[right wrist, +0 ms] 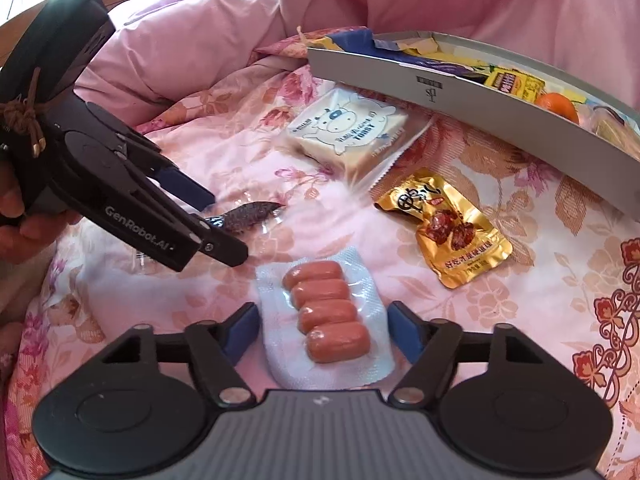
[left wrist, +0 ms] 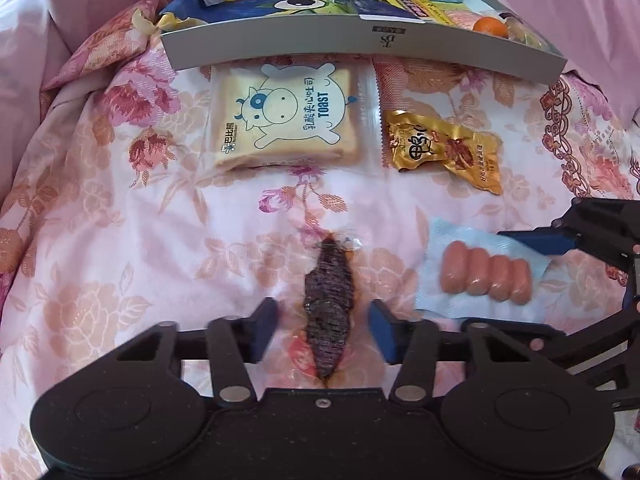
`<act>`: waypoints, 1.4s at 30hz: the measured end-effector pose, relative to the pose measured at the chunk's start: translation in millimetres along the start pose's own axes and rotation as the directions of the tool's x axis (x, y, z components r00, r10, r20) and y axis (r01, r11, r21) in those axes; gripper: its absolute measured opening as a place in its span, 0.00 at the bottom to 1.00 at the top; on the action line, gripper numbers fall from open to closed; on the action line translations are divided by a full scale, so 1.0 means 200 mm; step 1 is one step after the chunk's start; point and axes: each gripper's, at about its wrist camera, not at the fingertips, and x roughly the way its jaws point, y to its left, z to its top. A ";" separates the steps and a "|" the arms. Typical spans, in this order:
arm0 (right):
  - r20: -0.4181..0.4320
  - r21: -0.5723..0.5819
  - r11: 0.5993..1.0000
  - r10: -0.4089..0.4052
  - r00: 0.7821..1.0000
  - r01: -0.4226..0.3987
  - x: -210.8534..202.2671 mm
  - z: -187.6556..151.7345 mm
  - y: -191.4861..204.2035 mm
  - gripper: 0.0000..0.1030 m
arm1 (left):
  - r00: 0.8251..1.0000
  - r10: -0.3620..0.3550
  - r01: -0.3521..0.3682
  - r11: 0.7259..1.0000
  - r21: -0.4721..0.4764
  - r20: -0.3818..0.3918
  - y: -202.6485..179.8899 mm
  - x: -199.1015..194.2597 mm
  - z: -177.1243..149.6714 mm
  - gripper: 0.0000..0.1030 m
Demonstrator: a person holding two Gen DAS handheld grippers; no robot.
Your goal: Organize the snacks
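**Two grippers straddling snacks on a flowered bedspread**

A pink quilt with a rose and peony print (left wrist: pixel 120 240) is serving as the work surface, rumpling into soft folds; plain pink bedding (right wrist: pixel 180 40) is bunching up behind it, and a sliver of wooden edge is showing at the far upper left of the right wrist view.

A shallow grey box (left wrist: pixel 360 52) is lying at the far edge of the quilt, already holding colourful packets and a small orange (left wrist: pixel 489 26); a toast packet with a cartoon cow (left wrist: pixel 286 116) is resting just in front of the box wall; a gold foil packet (left wrist: pixel 444 148) is lying just beside it.

The left gripper (left wrist: pixel 324 330) is standing spread, its blue pads flanking a dark dried-meat strip in clear wrap (left wrist: pixel 330 304) without pressing on it; the strip is lying flat on the quilt between them.

The right gripper (right wrist: pixel 322 332) is likewise standing spread around a sealed pack of four small sausages (right wrist: pixel 326 310); its pads are sitting at the pack's pale blue edges, though whether they are touching is hard to tell; the pack is lying flat on the quilt.

A hand (right wrist: pixel 16 216) is gripping the left tool's handle.
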 end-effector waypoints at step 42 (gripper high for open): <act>0.351 -0.338 0.808 -0.367 0.861 0.482 -0.25 -0.03 0.27 0.59 | 0.939 0.070 -0.015 0.987 -0.162 0.336 -0.15 -0.39 -0.05 0.45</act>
